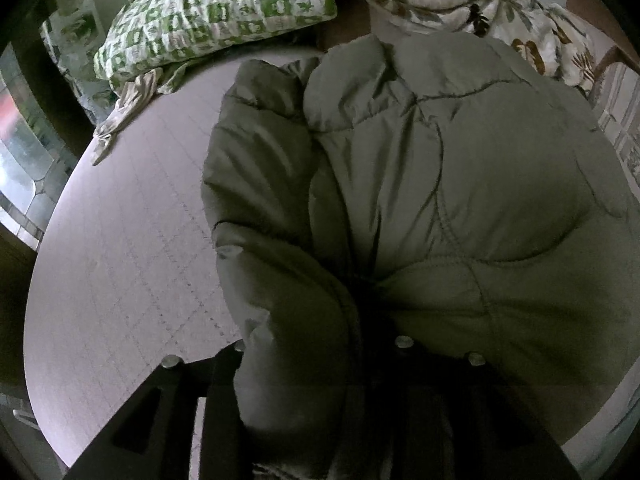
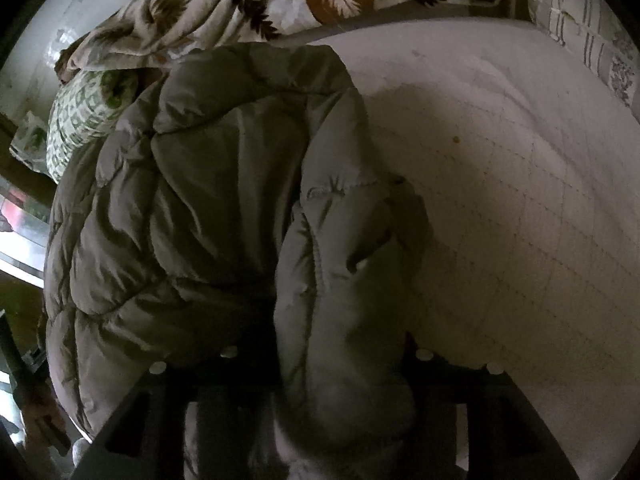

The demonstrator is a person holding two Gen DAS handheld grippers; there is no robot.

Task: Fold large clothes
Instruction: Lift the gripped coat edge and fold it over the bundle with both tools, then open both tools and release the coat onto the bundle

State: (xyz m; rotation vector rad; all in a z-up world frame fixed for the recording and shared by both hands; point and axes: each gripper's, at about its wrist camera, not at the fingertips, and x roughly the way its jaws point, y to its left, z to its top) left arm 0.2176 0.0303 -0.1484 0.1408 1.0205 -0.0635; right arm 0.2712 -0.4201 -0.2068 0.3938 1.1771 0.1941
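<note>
Jacket (image 1: 440,184) padding bulges between the left gripper (image 1: 324,364) fingers at 6 o'clock; whether they pinch it I cannot tell. Same for the right gripper (image 2: 324,368), a thick fold filling its gap. Beyond, the jacket lies bunched on the bed (image 2: 520,184), pillow (image 1: 224,12) at 11. Likely a fold being laid down; next, let go and smooth it.

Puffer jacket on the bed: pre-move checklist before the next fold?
1. Puffer jacket resting on the mattress: ok.
2. Jacket fabric between left tongs: ok; clamped or loose: cannot tell.
3. Jacket fabric between right tongs: ok; clamped or loose: cannot tell.
4. Bare mattress beside the jacket for folding: ok.
5. Green patterned pillow apart from the jacket: ok in left view.
6. Leaf-print blanket clear of the jacket's top edge: not ok, it touches or overlaps.
</note>
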